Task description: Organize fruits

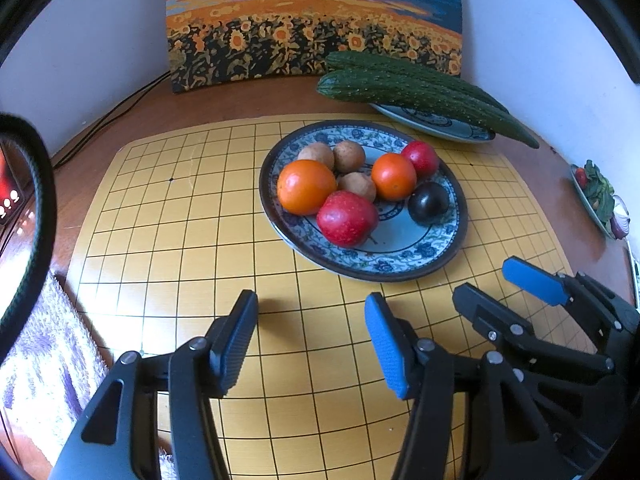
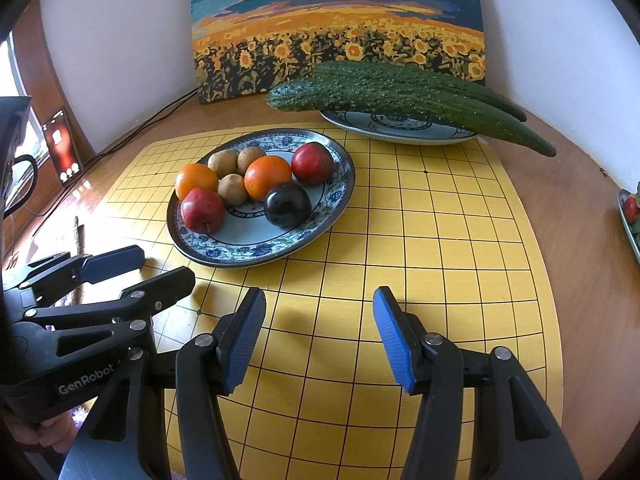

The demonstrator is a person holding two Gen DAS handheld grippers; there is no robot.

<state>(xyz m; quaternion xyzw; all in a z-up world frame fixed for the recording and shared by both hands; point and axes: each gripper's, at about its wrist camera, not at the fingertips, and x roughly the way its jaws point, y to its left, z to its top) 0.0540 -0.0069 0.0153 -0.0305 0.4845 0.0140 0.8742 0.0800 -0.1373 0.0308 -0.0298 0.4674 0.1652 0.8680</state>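
A blue-patterned plate (image 1: 400, 264) (image 2: 316, 224) sits on a yellow grid board (image 1: 180, 240) (image 2: 440, 240). It holds two orange fruits (image 1: 306, 187) (image 2: 267, 177), two red apples (image 1: 347, 219) (image 2: 202, 210), a dark plum (image 1: 429, 203) (image 2: 287, 204) and three small brown fruits (image 1: 349, 156) (image 2: 232, 189). My left gripper (image 1: 310, 340) is open and empty, short of the plate's near rim; it also shows in the right wrist view (image 2: 168, 268). My right gripper (image 2: 319, 340) is open and empty over the board, to the right of the left gripper; it also shows in the left wrist view (image 1: 486, 280).
A second plate (image 1: 440, 124) (image 2: 392, 130) at the back carries two long cucumbers (image 1: 420, 88) (image 2: 400, 88). A sunflower painting (image 1: 312, 20) (image 2: 336, 24) leans on the wall. A dish of food (image 1: 600, 200) (image 2: 632, 216) sits at the far right. A phone (image 2: 62, 146) and cables (image 1: 108, 120) lie left.
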